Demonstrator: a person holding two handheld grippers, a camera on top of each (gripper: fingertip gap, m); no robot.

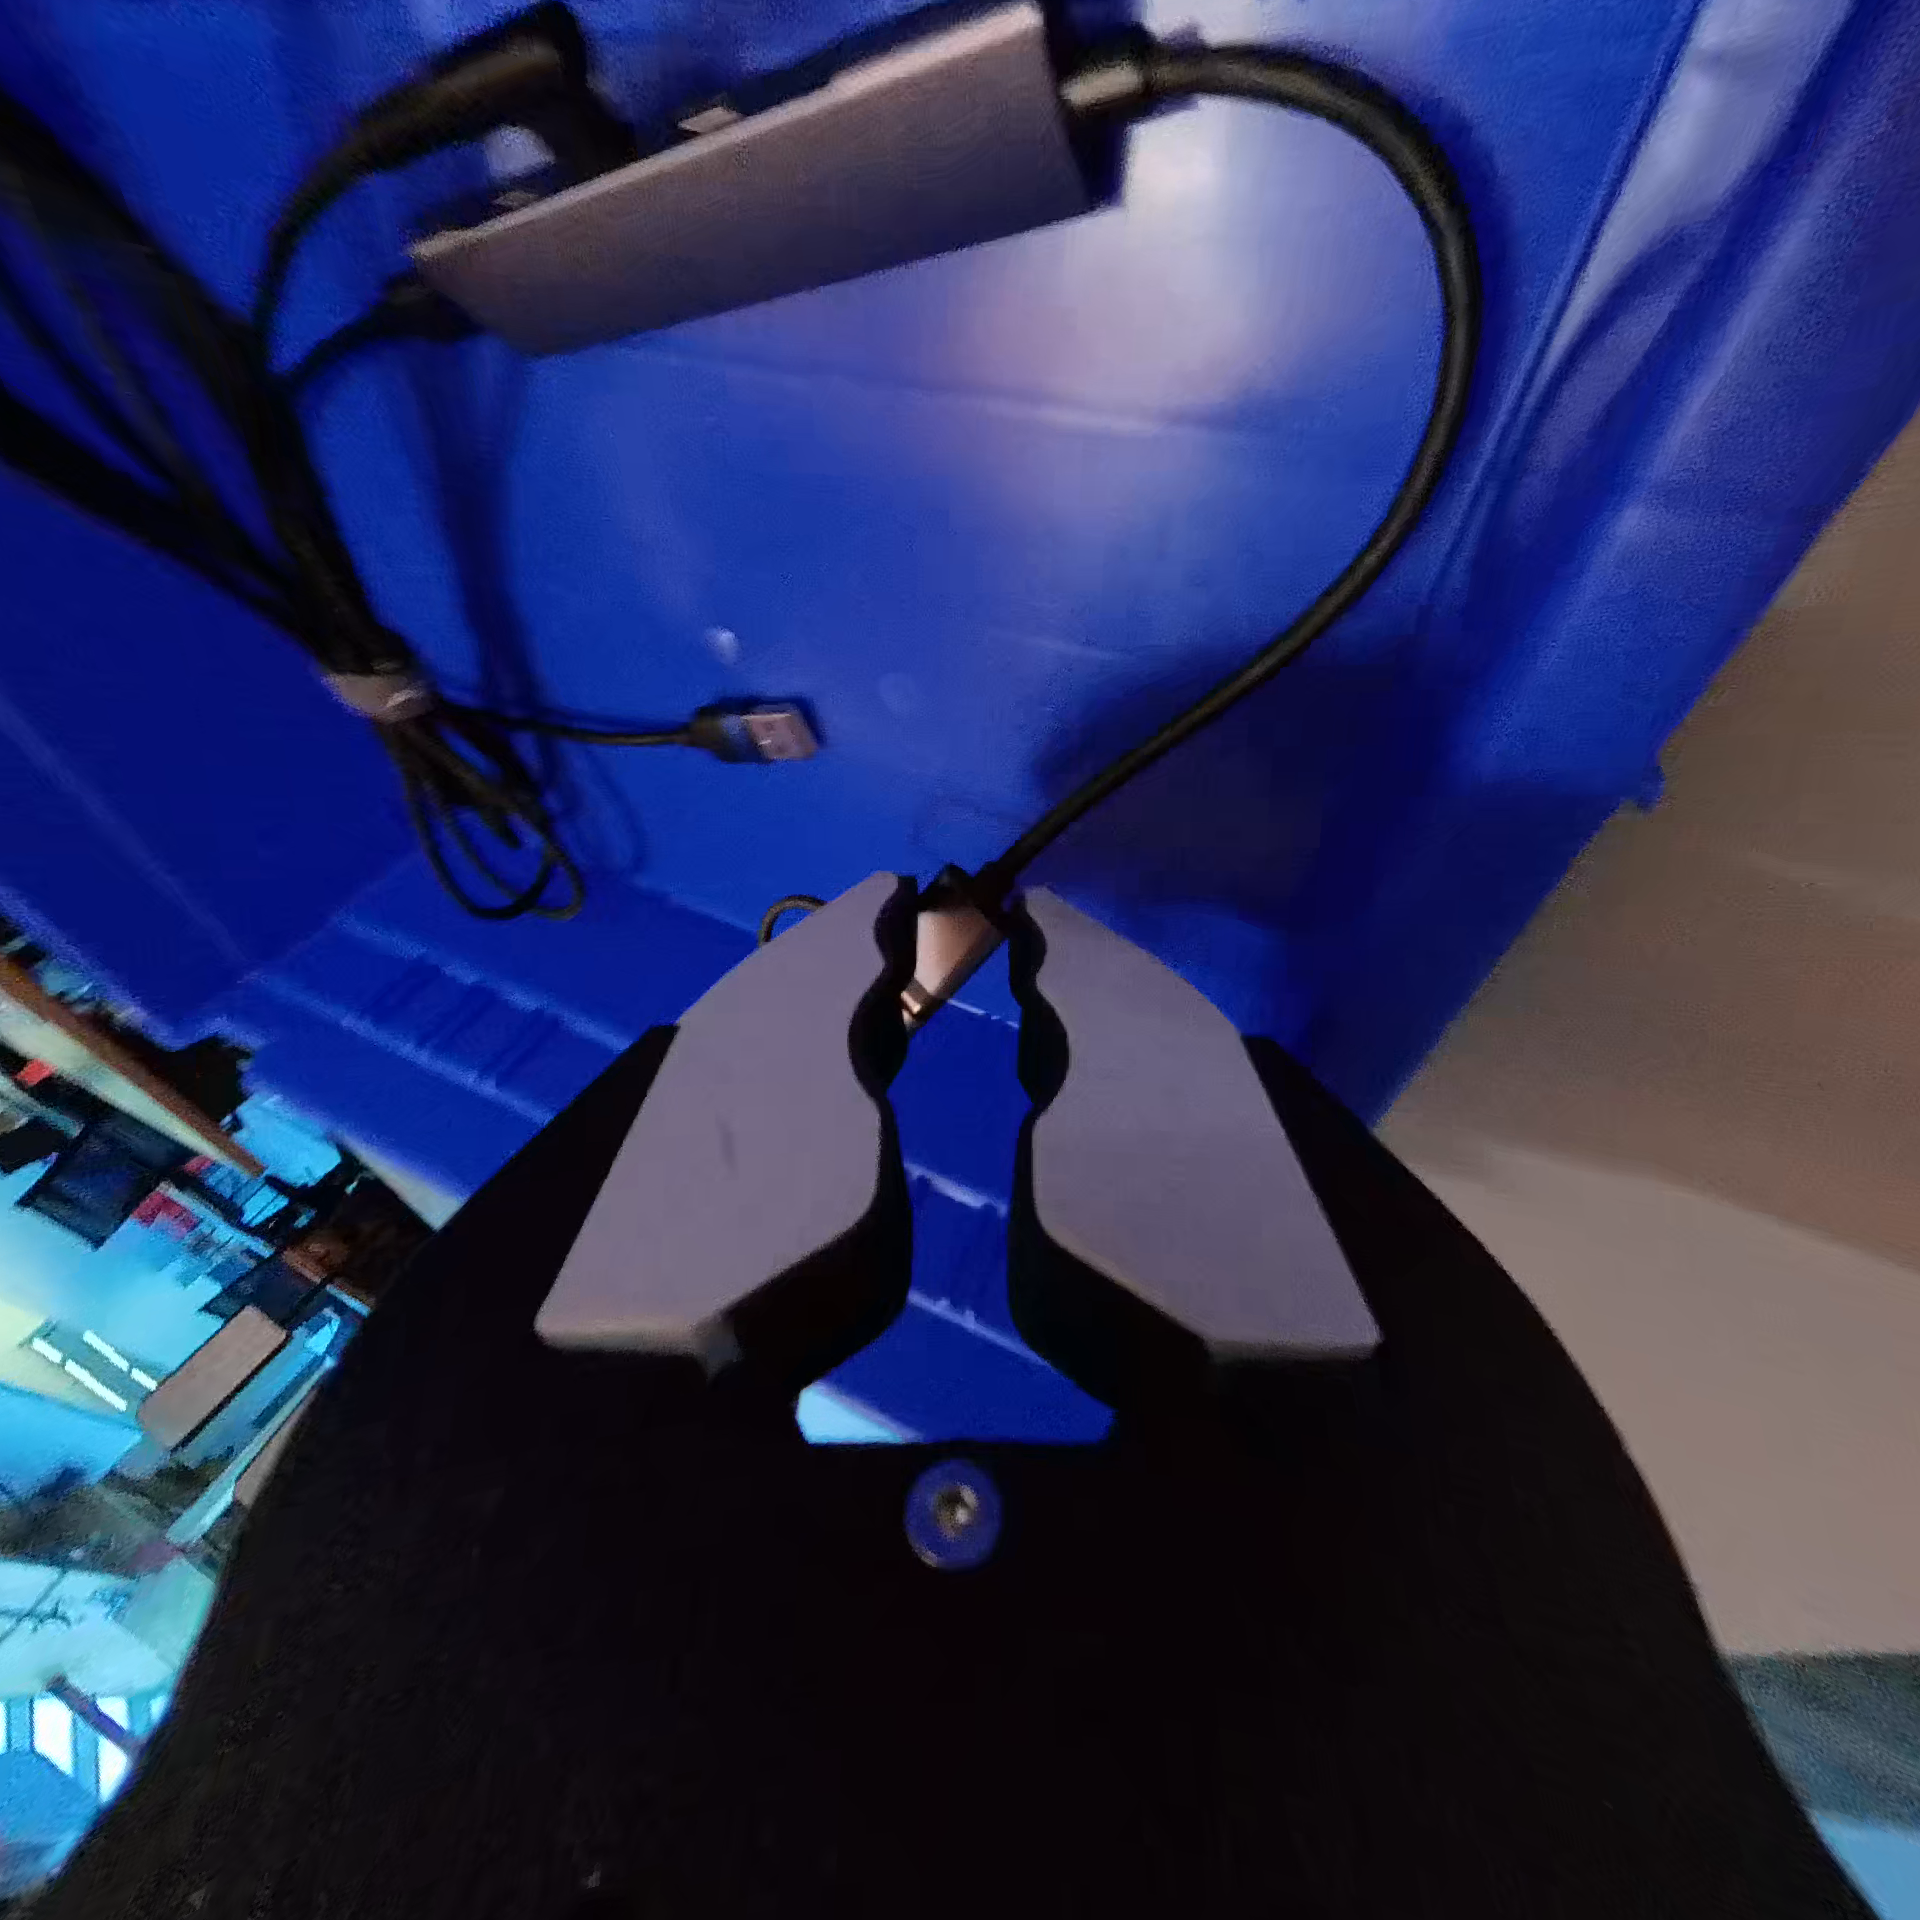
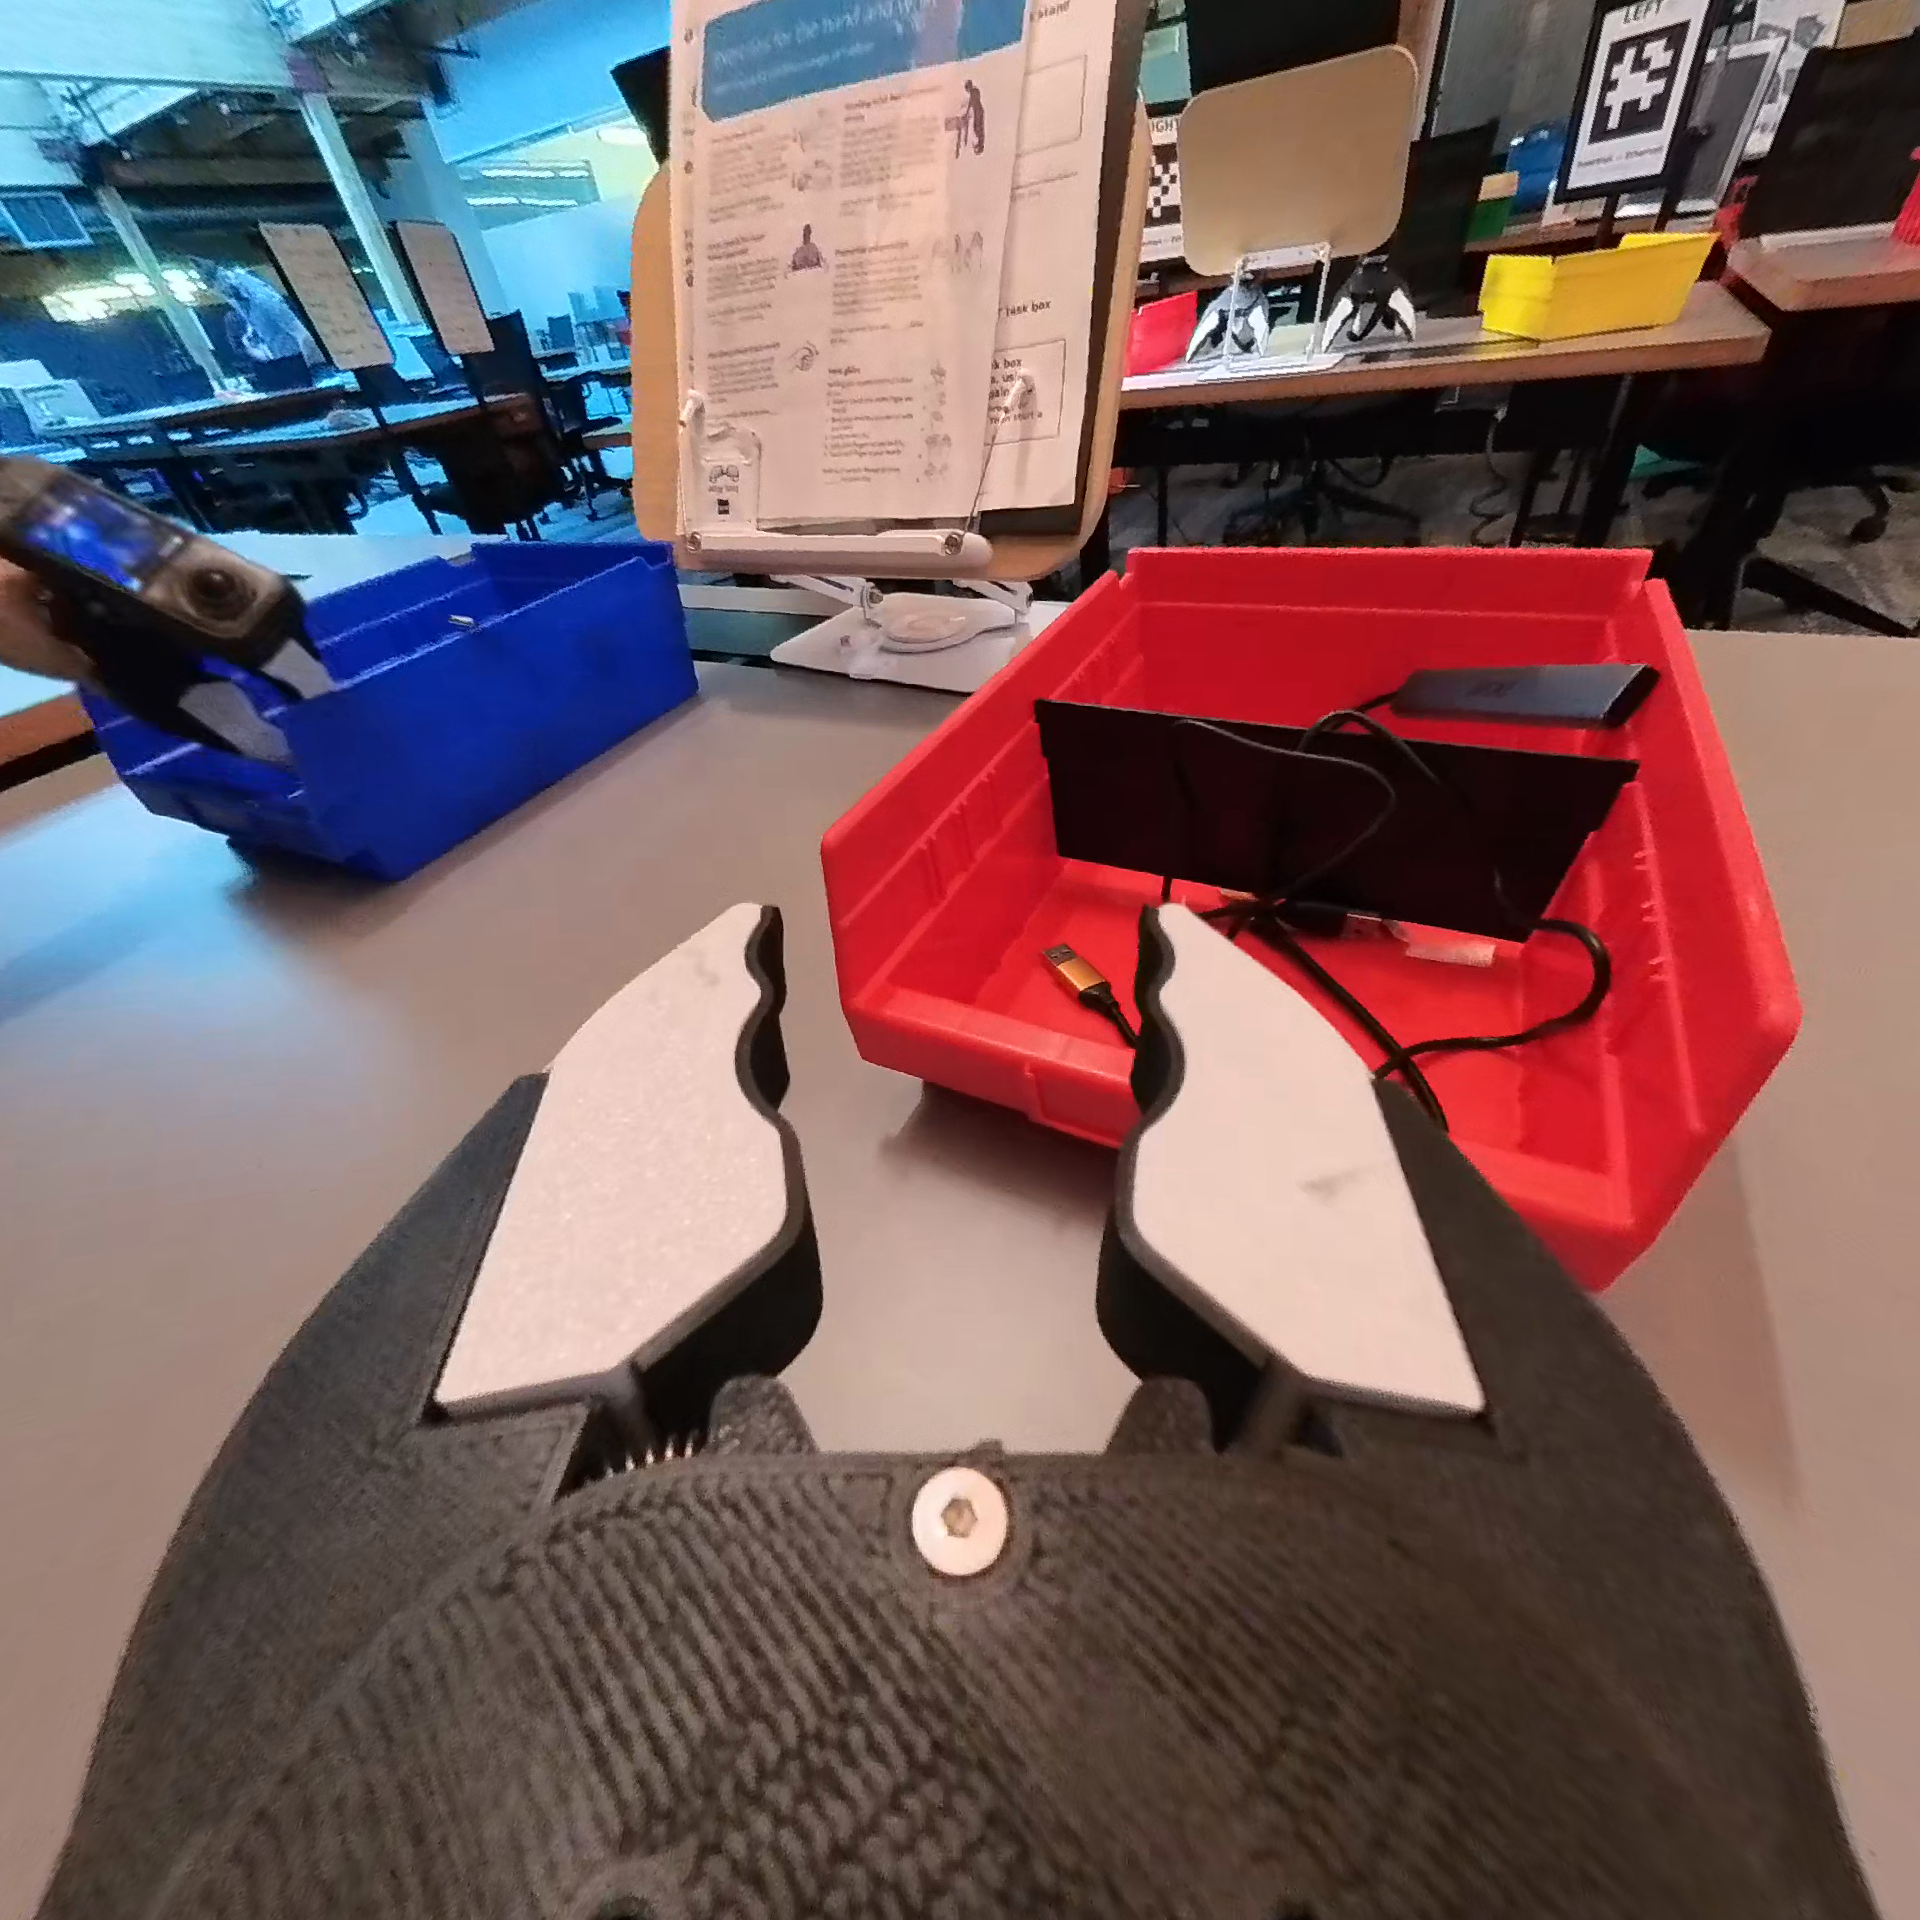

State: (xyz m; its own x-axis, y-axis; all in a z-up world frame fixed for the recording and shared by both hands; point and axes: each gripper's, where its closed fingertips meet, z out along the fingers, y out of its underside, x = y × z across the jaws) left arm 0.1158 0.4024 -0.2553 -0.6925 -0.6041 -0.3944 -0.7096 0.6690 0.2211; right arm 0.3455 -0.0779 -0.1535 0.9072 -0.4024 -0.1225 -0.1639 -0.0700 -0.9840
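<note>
My left gripper is inside the blue bin and is shut on the plug of a black cable that runs up to a grey flat hub. A second plug on a bundle of black cables lies on the bin floor to the left. In the right wrist view the left gripper dips into the blue bin. My right gripper is open and empty above the table, just left of the red bin.
The red bin holds a black divider, a dark hub, black cable and an orange plug. A stand with paper sheets is behind the bins on the grey table. A yellow bin sits on a far table.
</note>
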